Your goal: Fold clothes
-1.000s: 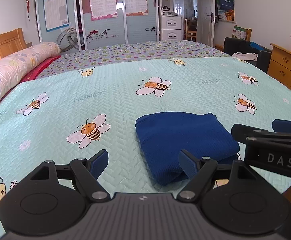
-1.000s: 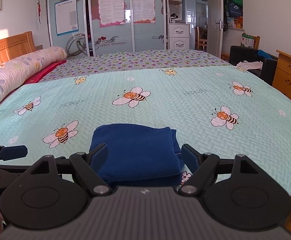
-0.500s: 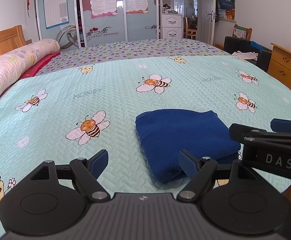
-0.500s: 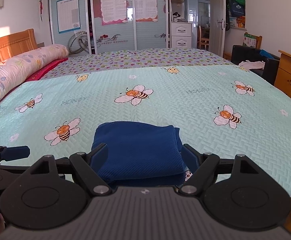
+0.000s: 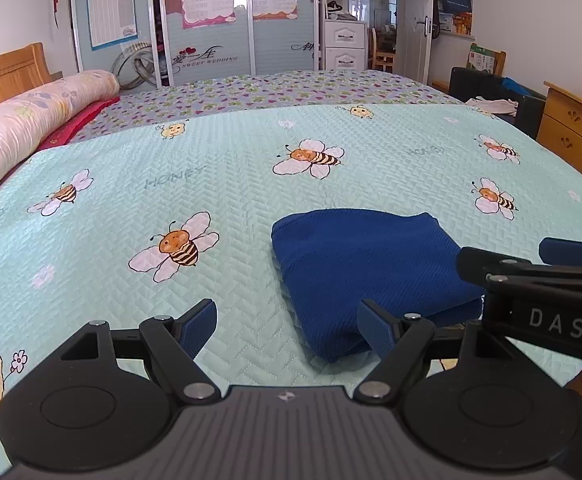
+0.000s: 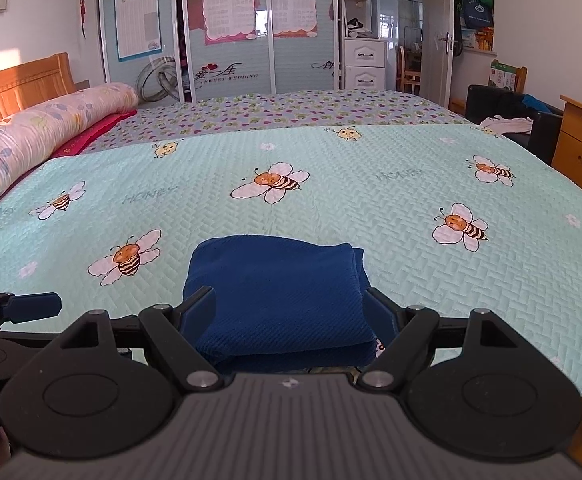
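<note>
A dark blue garment (image 5: 367, 268) lies folded into a compact rectangle near the front edge of the bed; it shows again in the right wrist view as the blue garment (image 6: 279, 296). My left gripper (image 5: 287, 330) hovers open to the garment's left, its right finger near the folded corner and nothing between the fingers. My right gripper (image 6: 291, 312) is open just in front of the garment, which lies beyond the gap between its fingers. The right gripper (image 5: 547, 280) also juts in at the right of the left wrist view, and the left gripper (image 6: 15, 312) appears at the far left.
The bed carries a light green bee-print quilt (image 5: 251, 184). A rolled floral duvet (image 5: 23, 128) lies along the wooden headboard (image 5: 7, 76) at left. A wooden dresser (image 5: 571, 136) and a dark chair (image 5: 487, 88) stand at right, a mirrored wardrobe (image 5: 211, 20) behind.
Both grippers have risen and pulled back slightly, so the garment sits a little lower in both views. The garment has not moved and both grippers stay open.
</note>
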{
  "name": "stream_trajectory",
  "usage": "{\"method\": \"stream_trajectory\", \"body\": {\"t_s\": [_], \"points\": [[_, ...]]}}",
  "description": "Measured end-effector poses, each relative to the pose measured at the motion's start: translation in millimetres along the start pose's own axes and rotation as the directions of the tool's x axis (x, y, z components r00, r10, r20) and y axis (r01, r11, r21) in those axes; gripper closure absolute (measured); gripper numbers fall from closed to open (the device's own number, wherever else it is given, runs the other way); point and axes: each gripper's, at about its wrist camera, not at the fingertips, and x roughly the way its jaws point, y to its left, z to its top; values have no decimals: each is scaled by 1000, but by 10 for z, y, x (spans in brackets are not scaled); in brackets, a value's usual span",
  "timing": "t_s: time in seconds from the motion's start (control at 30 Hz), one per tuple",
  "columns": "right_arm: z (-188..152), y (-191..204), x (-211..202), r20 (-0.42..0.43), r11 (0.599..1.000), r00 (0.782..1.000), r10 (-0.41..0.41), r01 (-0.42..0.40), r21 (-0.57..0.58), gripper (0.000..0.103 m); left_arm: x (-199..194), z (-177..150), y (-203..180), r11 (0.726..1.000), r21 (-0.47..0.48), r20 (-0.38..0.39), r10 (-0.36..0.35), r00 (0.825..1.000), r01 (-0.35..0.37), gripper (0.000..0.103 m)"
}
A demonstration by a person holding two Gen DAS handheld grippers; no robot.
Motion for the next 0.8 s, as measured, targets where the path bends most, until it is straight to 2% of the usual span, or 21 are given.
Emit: {"method": "stream_trajectory", "body": {"t_s": [0.37, 0.57, 0.67, 0.73, 0.8], "points": [[-7, 8, 101, -10, 1000, 1000, 4, -4, -2, 23, 75, 13, 12, 1000, -1, -11, 0, 1000, 0, 23], [31, -36, 88, 13, 1000, 1000, -8, 8, -4, 23, 106, 31, 100, 1000, -9, -11, -5, 1000, 4, 23], [-36, -424, 181, -6, 987, 999, 45, -44, 152, 23, 176, 71, 288, 996, -74, -15, -44, 999, 43, 23], [-96, -724, 263, -20, 957, 995, 95, -86, 276, 23, 287, 96, 451, 983, -152, -40, -114, 993, 106, 23], [-155, -1025, 345, -28, 910, 989, 146, -123, 397, 23, 465, 102, 619, 943, -268, -82, -229, 970, 200, 23]]}}
